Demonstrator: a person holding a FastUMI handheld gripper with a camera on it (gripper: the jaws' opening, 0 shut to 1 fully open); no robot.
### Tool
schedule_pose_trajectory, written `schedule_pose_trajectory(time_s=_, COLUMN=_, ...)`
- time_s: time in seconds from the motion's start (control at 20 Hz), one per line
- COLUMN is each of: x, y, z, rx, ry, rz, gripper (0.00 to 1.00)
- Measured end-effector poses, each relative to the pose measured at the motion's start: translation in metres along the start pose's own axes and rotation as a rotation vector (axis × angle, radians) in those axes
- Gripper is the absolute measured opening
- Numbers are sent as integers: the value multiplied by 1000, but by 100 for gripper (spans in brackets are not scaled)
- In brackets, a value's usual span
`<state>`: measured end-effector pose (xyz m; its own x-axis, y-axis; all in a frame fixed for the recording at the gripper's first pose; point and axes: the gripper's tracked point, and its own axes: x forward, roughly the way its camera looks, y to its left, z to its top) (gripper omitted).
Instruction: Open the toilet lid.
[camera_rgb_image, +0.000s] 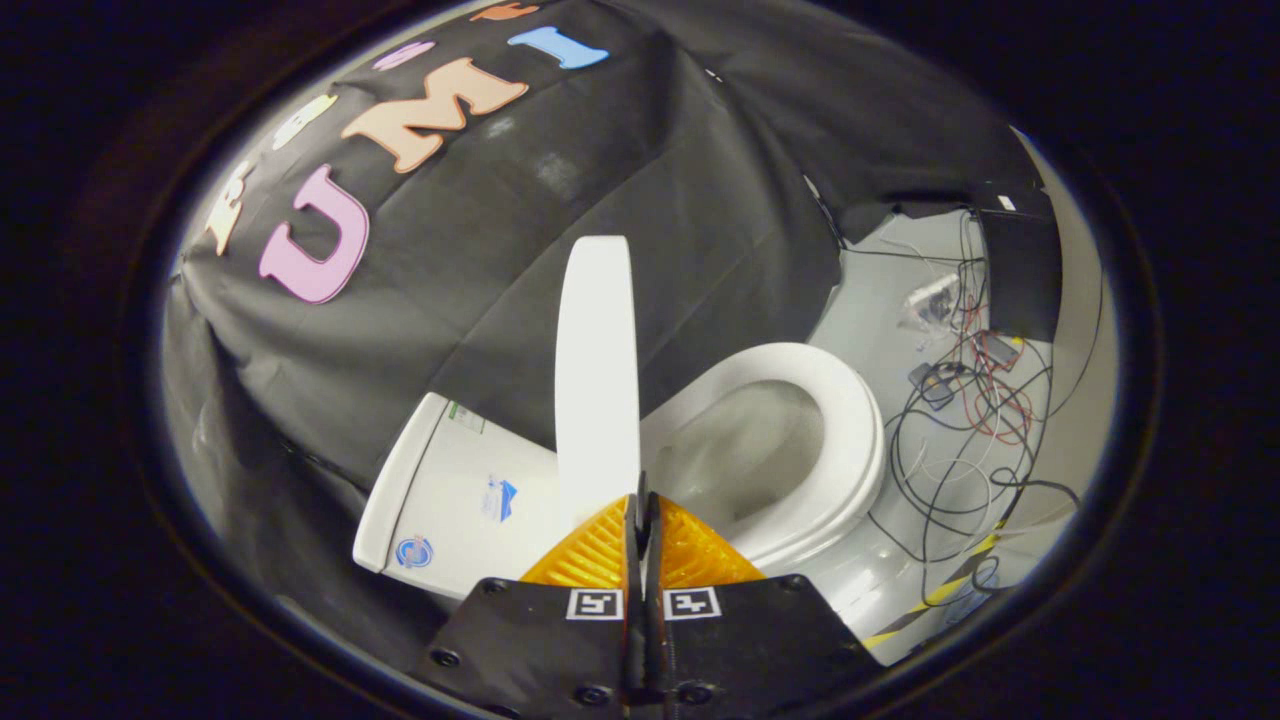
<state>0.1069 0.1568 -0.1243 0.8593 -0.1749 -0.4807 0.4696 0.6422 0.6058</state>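
Observation:
The white toilet lid (598, 370) stands raised, seen edge-on, rising from the hinge between the tank (440, 500) and the seat (850, 440). The open bowl (745, 450) shows inside the seat ring. My gripper (640, 500) is shut, its two fingers pressed together with nothing between them. The fingertips sit right at the lid's lower edge, close to the hinge; whether they touch it I cannot tell.
Black cloth wall hangs behind the toilet. Several loose cables (960, 430) and small devices lie tangled on the grey floor beyond the seat. A dark box (1020, 270) stands farther off. Yellow-black tape (940, 595) marks the floor by the toilet's base.

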Motion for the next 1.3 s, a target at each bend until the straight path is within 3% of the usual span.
schedule_pose_trajectory(time_s=0.9, x=-11, y=107, z=-2, rx=-279, ry=-54, rz=-46, gripper=0)
schedule_pose_trajectory(time_s=1.3, x=-8, y=152, z=-16, rx=-380, ry=-61, rz=-22, gripper=0)
